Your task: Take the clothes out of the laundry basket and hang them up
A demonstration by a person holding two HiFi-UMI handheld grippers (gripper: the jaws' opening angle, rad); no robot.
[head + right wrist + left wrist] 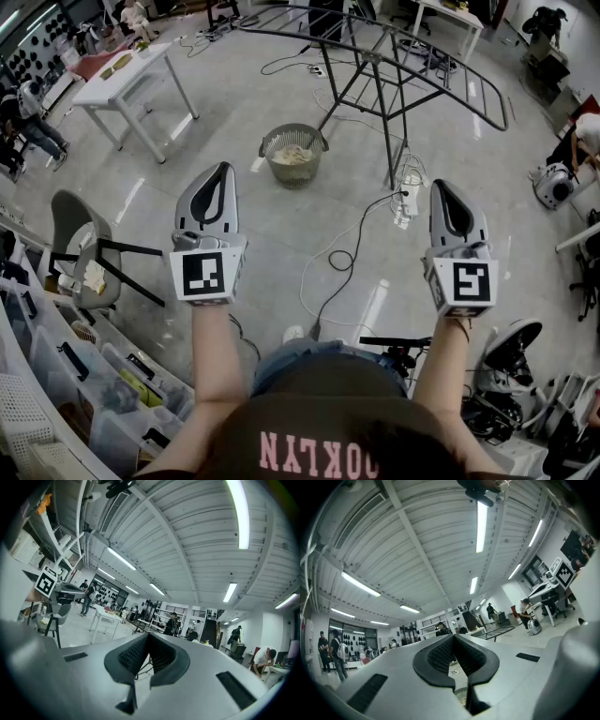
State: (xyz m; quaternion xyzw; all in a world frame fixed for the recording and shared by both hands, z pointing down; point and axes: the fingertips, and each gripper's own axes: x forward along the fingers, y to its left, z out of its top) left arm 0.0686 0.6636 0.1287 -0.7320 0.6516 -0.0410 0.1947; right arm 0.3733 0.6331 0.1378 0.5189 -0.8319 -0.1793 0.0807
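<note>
On the floor ahead, well apart from both grippers, stands the laundry basket (293, 176), a round mesh tub with a pale heap of clothes (292, 156) lying low inside it. Just behind it and to the right rises the drying rack (394, 75), its dark rails bare.

The clothes look soft and light. They will probably sag and drape, and may drag a neighbouring piece up with them. A pinch on a raised fold or an edge near the top of the heap seems the best hold, taken deep enough that thin fabric does not slip out. Nothing about them looks fragile, though the basket is probably light enough to shift if cloth snags on its mesh.

The left gripper (222, 169) and the right gripper (442, 186) hang in the air in front of the person, pointing roughly towards the basket. The left fingers (436, 656) and the right fingers (131, 656) are pressed together at the tips, with nothing between them and nothing touched.
</note>
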